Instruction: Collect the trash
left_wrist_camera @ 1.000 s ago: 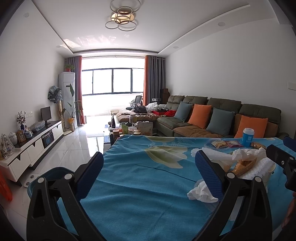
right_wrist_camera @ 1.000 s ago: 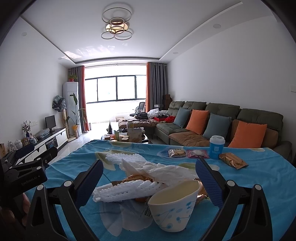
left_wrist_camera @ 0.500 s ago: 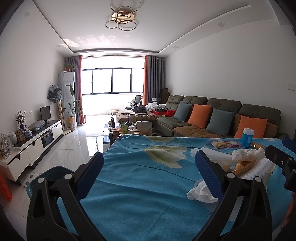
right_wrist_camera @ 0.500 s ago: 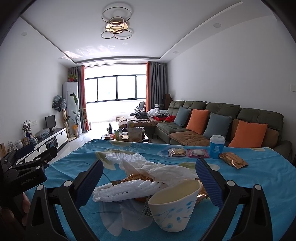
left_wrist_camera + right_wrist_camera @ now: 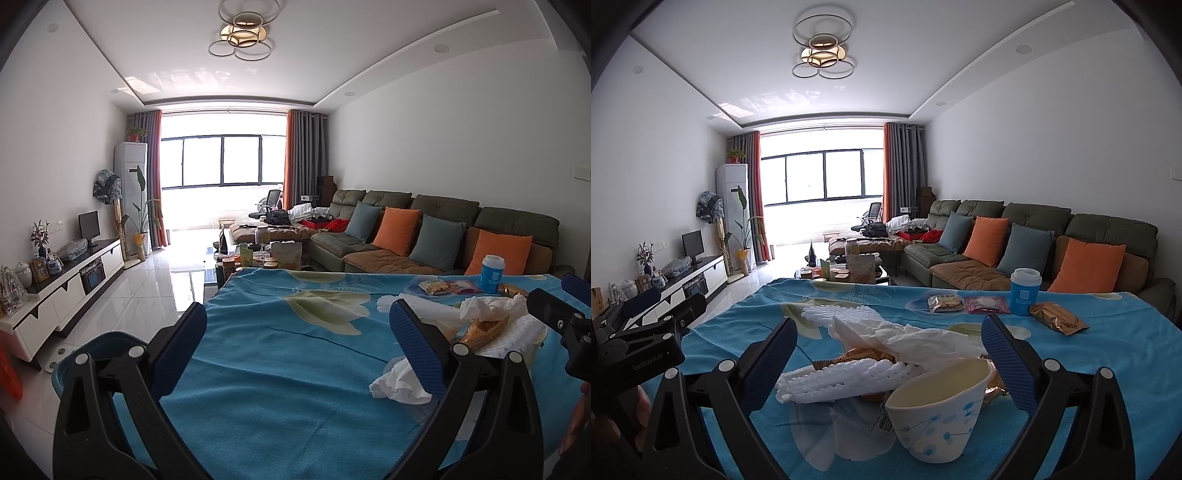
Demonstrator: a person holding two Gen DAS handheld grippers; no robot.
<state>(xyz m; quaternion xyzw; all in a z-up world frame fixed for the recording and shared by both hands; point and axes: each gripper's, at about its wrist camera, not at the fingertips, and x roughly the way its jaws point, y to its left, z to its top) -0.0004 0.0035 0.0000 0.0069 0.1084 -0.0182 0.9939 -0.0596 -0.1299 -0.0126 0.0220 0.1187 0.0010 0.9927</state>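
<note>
— How are your grippers standing?
— My left gripper point(image 5: 299, 343) is level, its two blue pads spread wide, gripping nothing.
— And the other?
— My right gripper point(image 5: 890, 350) is the same: level, spread wide, nothing between its pads.

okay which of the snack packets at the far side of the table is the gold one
The gold packet is the one lying right of the blue cup. The other two, a clear packet and a pink one, lie side by side left of that cup.
</note>
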